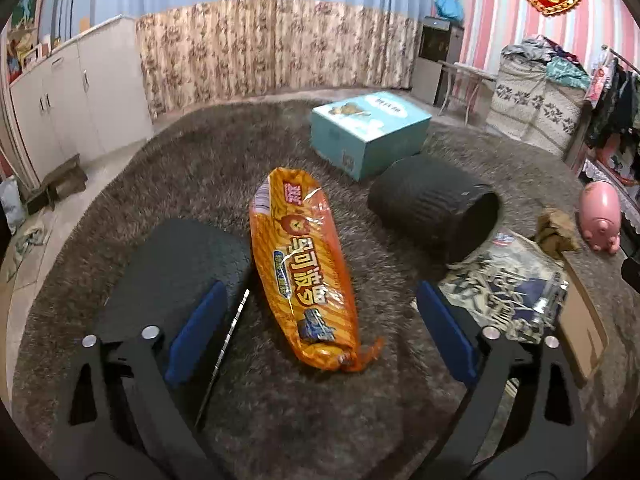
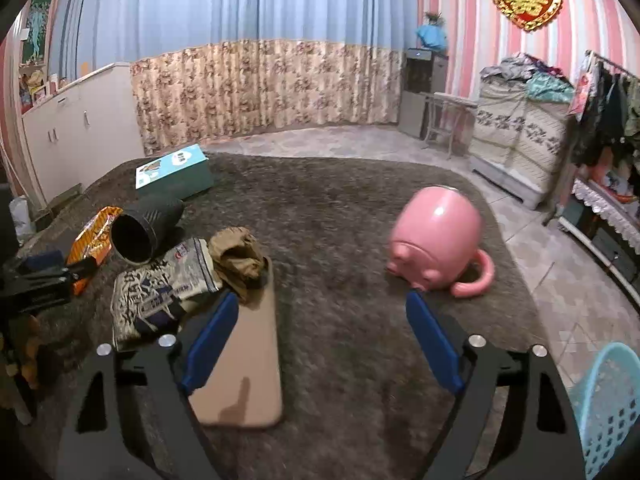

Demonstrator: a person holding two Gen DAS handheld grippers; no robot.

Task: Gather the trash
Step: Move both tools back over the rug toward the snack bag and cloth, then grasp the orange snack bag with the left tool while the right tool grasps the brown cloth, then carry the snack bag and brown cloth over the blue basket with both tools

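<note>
Left wrist view: the left gripper (image 1: 320,316) gapes wide and empty around the orange snack bag (image 1: 304,276) on the rug (image 1: 200,168); closing comes next. Right wrist view: the right gripper (image 2: 320,320), likewise wide and empty, hovers over rug beside a tan board (image 2: 244,364), approaching.

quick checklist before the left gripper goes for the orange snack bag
1. Left gripper open with nothing in it: ok, jaws stand wide and empty.
2. Orange snack bag lined up between the fingers: ok, it lies flat on the brown rug, lengthwise along the gripper's line.
3. Pads clear of the bag: ok, rug shows on both sides.
4. Black bin ready to take trash: not ok, it lies tipped on its side, mouth facing sideways.
5. Right gripper out of the way: ok, open and empty over the tan flat pad, near the pink pig.
6. Bag sealed or empty: cannot tell.
</note>
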